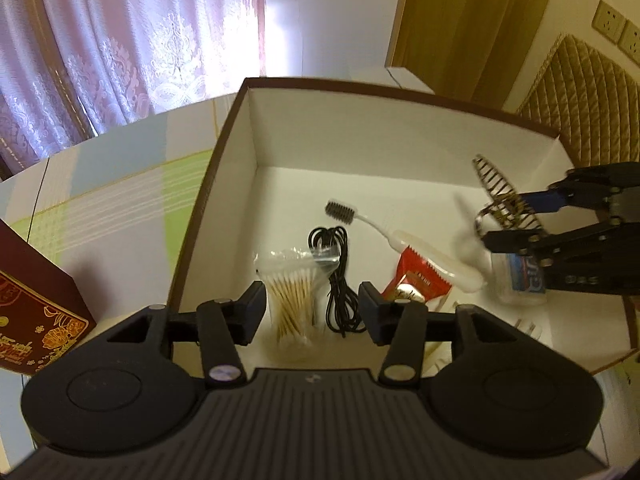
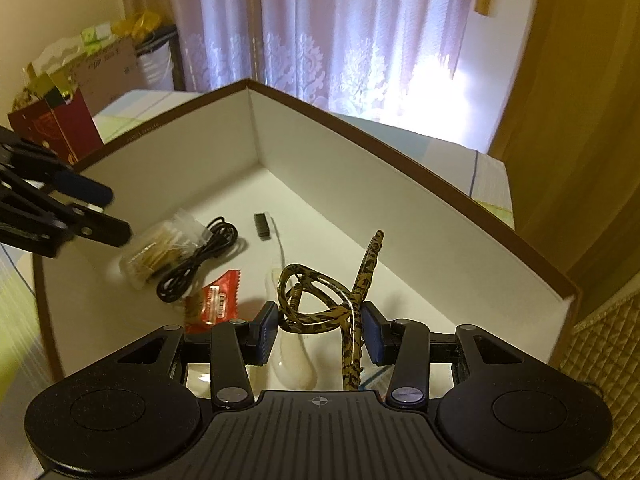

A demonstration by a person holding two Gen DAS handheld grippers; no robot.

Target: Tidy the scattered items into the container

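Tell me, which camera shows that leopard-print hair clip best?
The right wrist view: the hair clip sits close and sharp between the right gripper fingers. The left wrist view shows the clip smaller, blurred, off to one side.

You are in a home bedroom: lace curtains (image 1: pixel 120 48) at eleven o'clock, a quilted headboard (image 1: pixel 580 92) at two, wall sockets (image 1: pixel 610 20) above it.

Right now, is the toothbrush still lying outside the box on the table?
No, the toothbrush lies on the white floor inside the box, beside the black cable and the bag of cotton swabs.
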